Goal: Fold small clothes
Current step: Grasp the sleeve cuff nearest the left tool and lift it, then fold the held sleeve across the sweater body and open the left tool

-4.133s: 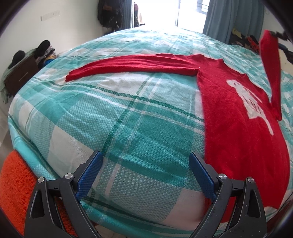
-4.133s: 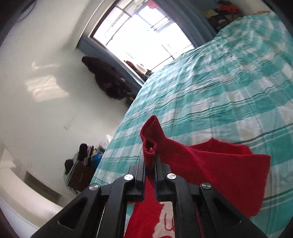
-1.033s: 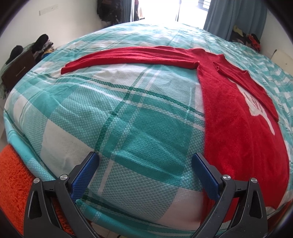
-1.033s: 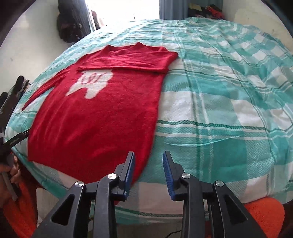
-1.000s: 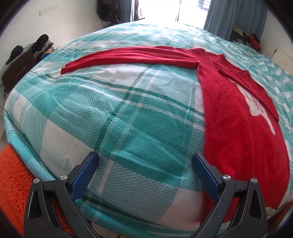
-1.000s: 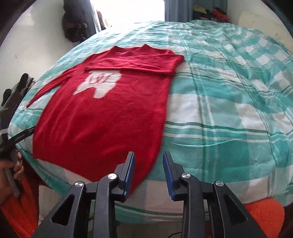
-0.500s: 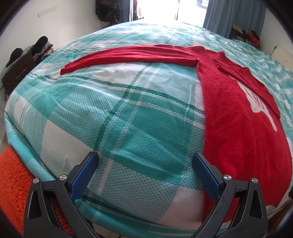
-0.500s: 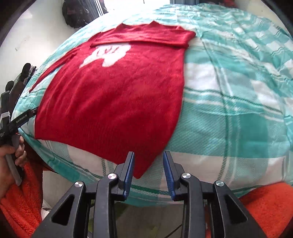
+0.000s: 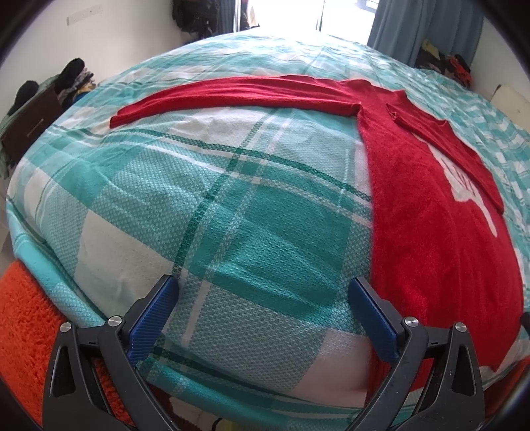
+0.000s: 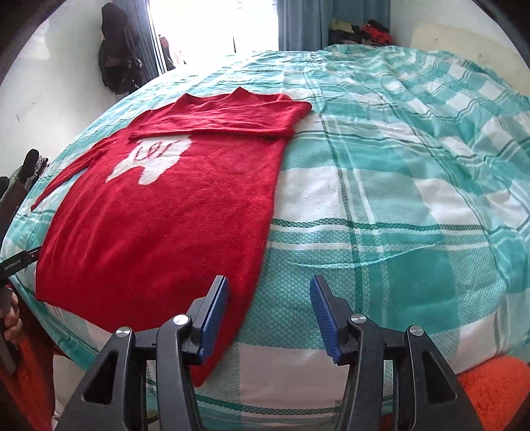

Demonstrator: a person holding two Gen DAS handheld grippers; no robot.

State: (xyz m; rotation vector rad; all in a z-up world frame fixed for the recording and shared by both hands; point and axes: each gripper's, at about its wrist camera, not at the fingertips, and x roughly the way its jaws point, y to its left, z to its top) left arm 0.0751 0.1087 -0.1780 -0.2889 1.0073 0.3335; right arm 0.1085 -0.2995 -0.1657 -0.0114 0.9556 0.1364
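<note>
A red sweater with a white print lies flat on the teal plaid bed; one sleeve is folded across its chest. The other sleeve stretches out straight to the left of the sweater's body. My right gripper hovers over the sweater's near right hem corner with its jaws opening; the corner lies below the gap, not pinched. My left gripper stands wide open above bare bedspread, just left of the sweater's side edge.
An orange fuzzy rug lies on the floor at the bed's near edge. A hand holding the other gripper shows at the far left of the right wrist view. Clothes piles sit by the curtain and on a dark cabinet.
The right gripper's jaws have spread wider apart, and it has come down and shifted over the sweater's near hem corner. The left gripper has stayed in place.
</note>
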